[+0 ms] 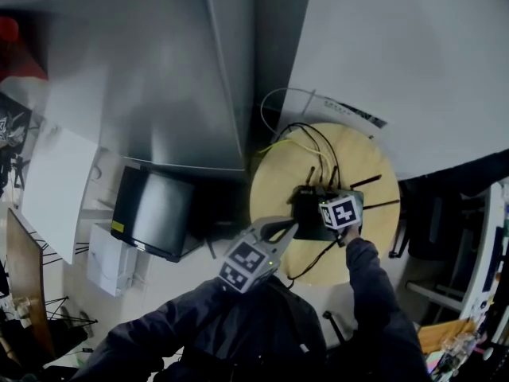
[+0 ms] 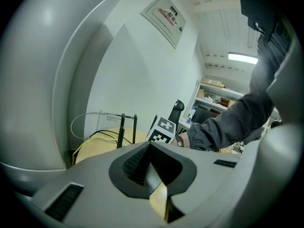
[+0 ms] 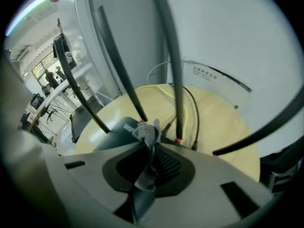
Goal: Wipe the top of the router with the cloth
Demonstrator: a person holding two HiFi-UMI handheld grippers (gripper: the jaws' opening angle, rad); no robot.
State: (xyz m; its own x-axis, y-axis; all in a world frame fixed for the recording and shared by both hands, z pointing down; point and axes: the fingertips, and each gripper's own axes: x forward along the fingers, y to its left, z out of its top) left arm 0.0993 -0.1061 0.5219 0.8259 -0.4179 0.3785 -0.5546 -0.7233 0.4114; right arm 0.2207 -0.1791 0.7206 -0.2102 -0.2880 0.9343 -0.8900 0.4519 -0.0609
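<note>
The black router stands on a round wooden table, its antennas sticking up. My right gripper is right over the router, shut on a small grey cloth that bunches out between the jaws. The right gripper view has the router's dark body just ahead of the right gripper, with antennas rising around it. My left gripper hovers at the table's near-left edge, beside the router, shut with nothing in it. From the left gripper I see two antennas beyond its tips.
Black and yellow cables run across the table behind the router. A dark monitor sits low on the left. Grey partition panels rise behind the table. An office chair stands at the right.
</note>
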